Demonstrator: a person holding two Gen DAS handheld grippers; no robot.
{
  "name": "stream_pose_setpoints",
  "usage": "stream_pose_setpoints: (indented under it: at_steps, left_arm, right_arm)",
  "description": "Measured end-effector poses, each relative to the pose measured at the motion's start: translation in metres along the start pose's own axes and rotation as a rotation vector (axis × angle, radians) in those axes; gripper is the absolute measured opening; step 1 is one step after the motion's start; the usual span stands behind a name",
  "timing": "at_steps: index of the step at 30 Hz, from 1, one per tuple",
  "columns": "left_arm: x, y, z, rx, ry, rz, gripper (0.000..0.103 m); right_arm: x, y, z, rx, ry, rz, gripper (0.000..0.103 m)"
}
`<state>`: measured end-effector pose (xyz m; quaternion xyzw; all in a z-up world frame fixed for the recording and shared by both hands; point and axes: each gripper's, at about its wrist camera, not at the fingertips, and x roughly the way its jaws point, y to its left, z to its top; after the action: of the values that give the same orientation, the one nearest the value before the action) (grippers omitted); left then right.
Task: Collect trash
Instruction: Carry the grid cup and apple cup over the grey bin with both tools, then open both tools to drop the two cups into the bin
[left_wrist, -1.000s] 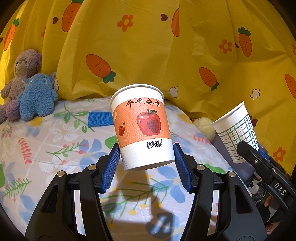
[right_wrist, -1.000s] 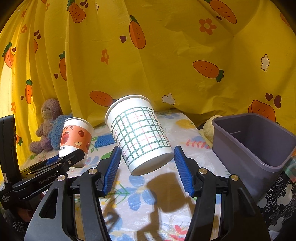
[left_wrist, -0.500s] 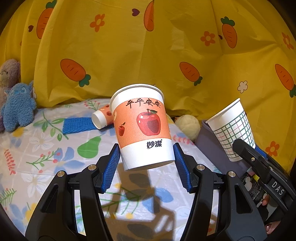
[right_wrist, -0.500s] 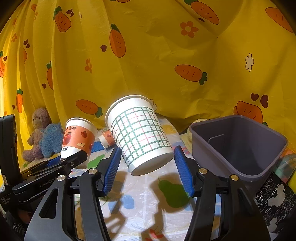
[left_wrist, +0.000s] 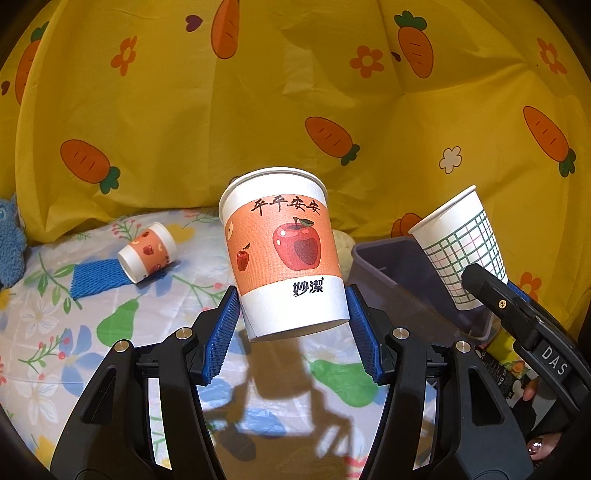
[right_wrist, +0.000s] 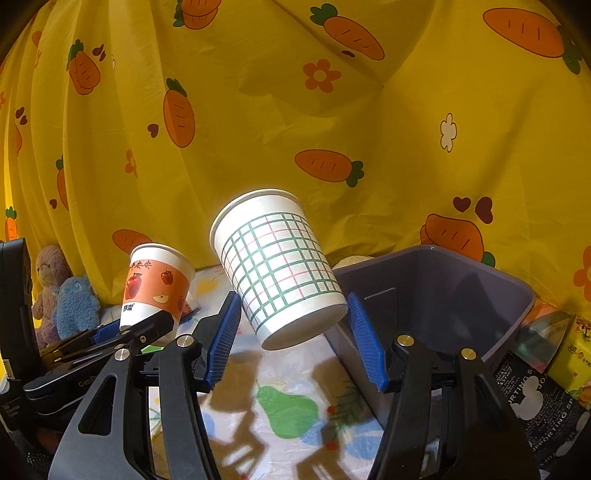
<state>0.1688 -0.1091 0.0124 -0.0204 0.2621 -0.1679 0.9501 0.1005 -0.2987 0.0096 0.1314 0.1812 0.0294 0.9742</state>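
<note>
Far left on the floral surface (left_wrist: 44, 332), a small apple cup (left_wrist: 147, 254) lies tipped on blue mesh (left_wrist: 98, 277). Your left tongs (left_wrist: 291, 317) clamp the apple-print paper cup (left_wrist: 280, 251) aloft. Your right tongs (right_wrist: 291, 328) grip the checked paper cup (right_wrist: 277, 266), tilted, beside the grey bin (right_wrist: 517, 317) on the right.

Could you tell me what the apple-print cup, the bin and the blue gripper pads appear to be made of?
Apple-print cup: most likely paper, matte, with a rolled rim and printed sleeve.
Bin: apparently moulded plastic, grey-purple, smooth with a soft sheen on its walls and rounded corners.
Pads on the left hand-held gripper: probably rubber or soft plastic, blue, with a fine ribbed texture.
</note>
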Motion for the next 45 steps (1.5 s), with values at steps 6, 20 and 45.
stream_pose_setpoints:
  at_steps: [6, 20, 45]
  left_arm:
    - [0.017, -0.022, 0.011, 0.030, 0.012, -0.057, 0.057]
    - [0.069, -0.082, 0.026, 0.083, 0.064, -0.228, 0.057]
    - [0.120, -0.119, 0.015, 0.089, 0.207, -0.411, 0.058]
  right_arm:
    - [-0.003, -0.027, 0.011, 0.029, -0.031, -0.070, 0.058]
    - [0.002, -0.083, 0.016, 0.096, -0.042, -0.226, 0.058]
    - [0.029, -0.115, 0.010, 0.146, 0.047, -0.299, 0.060]
